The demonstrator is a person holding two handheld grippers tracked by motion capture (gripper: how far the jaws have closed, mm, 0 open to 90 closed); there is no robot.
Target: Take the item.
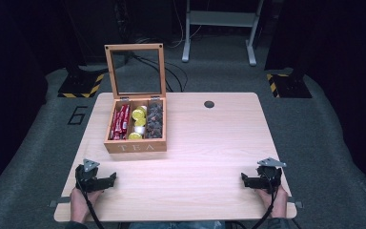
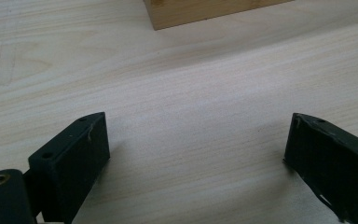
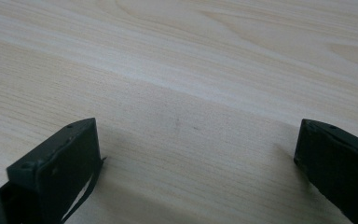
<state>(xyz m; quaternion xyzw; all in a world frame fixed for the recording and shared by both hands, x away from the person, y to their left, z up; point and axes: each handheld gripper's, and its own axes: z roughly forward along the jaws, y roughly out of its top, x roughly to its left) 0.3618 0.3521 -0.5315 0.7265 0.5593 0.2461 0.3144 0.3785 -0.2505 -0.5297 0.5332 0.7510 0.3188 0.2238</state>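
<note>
We see our left gripper (image 1: pixel 106 180) resting near the front left corner of the tabletop (image 1: pixel 209 143), its jaws spread wide with only bare wood between them; in the left gripper view (image 2: pixel 196 140) the gap is plainly released and grasps nothing. Behind it, toward the back left part of the tabletop, stands a wooden tea box (image 1: pixel 136 145) marked TEA, its glass-paned lid (image 1: pixel 136 71) raised upright at the back edge of the box. Its left compartment holds red packets (image 1: pixel 119 121), the middle one yellow capsules (image 1: pixel 138 121), the right one dark pieces (image 1: pixel 155 121) that we cannot identify. A corner of the box shows at the top of the left gripper view, well apart from the jaws. A small round hole (image 1: pixel 209 104) sits near the back edge. Near the front right corner lies our right gripper (image 1: pixel 246 179), likewise released (image 3: pixel 198 140), jaws wide over bare wood.
</note>
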